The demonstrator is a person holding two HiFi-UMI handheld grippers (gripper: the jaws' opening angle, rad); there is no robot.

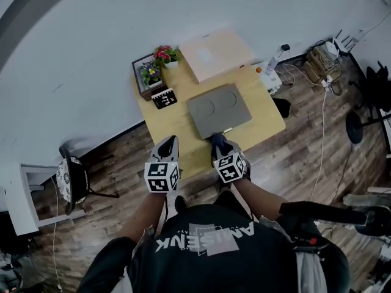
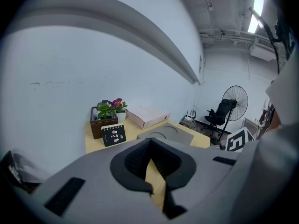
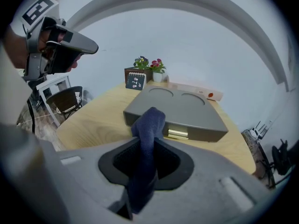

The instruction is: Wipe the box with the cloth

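Blue cloth (image 3: pixel 148 125) at the box's (image 1: pixel 219 110) near edge
The right gripper (image 3: pixel 145 146) pinches the cloth just in front of the grey box on the table (image 1: pixel 177 130) — the left gripper (image 1: pixel 168 141) hovers alongside, jaws closed on nothing.

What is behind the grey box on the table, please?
A flat pink box lies behind the grey box, by the wall. Back left stand a wooden flower planter and a small black calendar. From the head view nothing there is covered.
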